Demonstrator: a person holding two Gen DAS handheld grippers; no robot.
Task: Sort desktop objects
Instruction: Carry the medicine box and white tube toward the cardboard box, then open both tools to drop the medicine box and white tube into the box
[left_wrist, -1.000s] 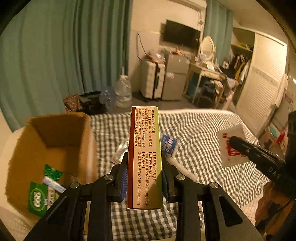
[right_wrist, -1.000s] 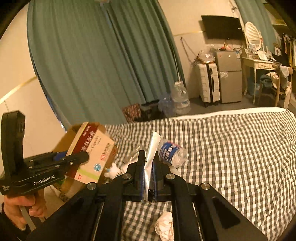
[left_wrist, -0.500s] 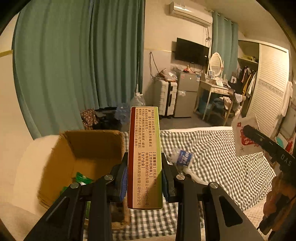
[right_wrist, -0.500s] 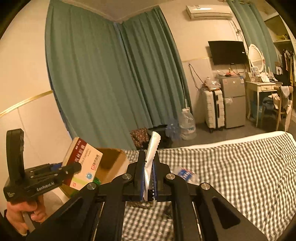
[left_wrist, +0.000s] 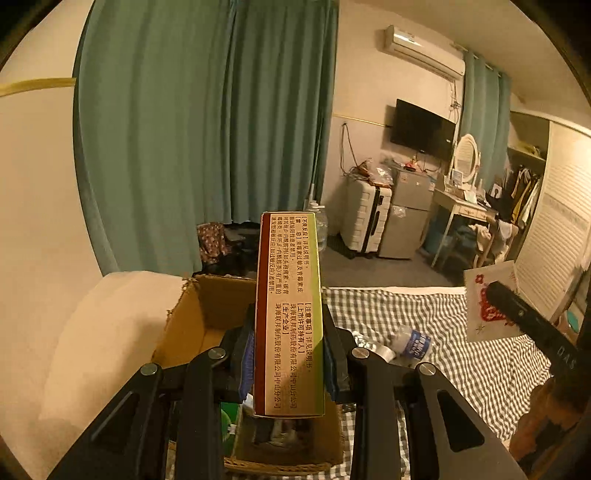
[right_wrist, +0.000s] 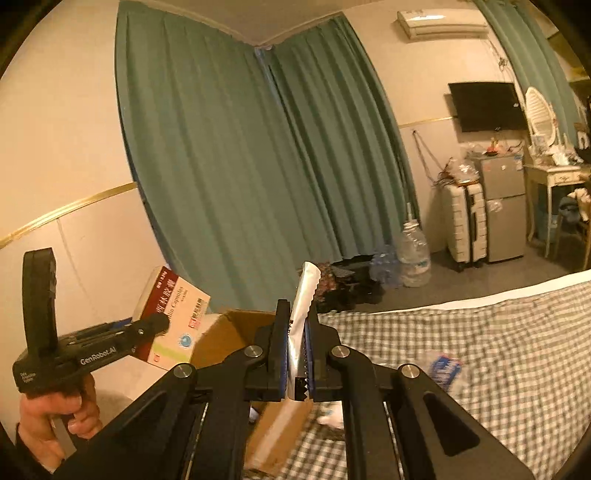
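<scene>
Left wrist view: left claw (left_wrist: 288, 363) clamps a medicine box (left_wrist: 288, 314) above the cardboard box (left_wrist: 207, 317); right claw (right_wrist: 295, 356) pinches a foil packet (right_wrist: 301, 314); a bottle (left_wrist: 412, 341) remains on the bed (left_wrist: 480, 369).

The printed paperboard medicine box (left_wrist: 289, 314) looked smooth; the brown corrugated cardboard carton (left_wrist: 207, 314) matt; the silver foil sachet (right_wrist: 301, 325) glossy
</scene>
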